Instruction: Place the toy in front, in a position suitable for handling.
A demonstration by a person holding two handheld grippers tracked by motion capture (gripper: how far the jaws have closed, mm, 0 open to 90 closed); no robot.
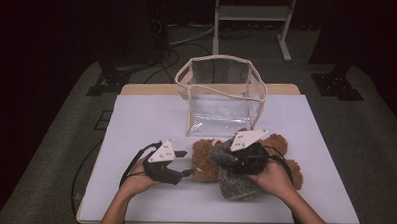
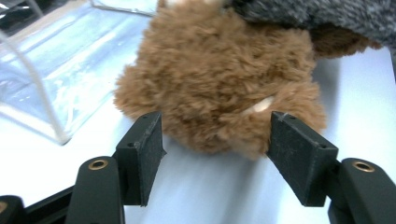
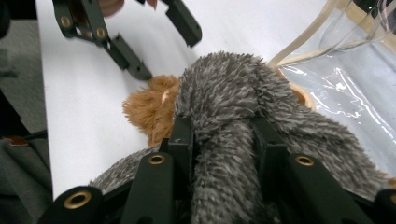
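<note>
Two grippers on bear (image 1: 207, 160), right gripper (image 3: 219, 140) at 3 o'clock pinching grey scarf (image 3: 224, 107), left gripper (image 2: 215, 140) at 9 o'clock, jaws spread beside head, bag (image 1: 219, 95) at 12.

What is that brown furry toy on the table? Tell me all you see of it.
The teddy bear is a plush toy of shaggy brown fur, lying on the white table just in front of the clear bag. A fuzzy grey garment covers its middle. The right gripper pinches a fold of that grey fabric. The left gripper has open jaws either side of one furry brown end, not squeezing it.
</note>
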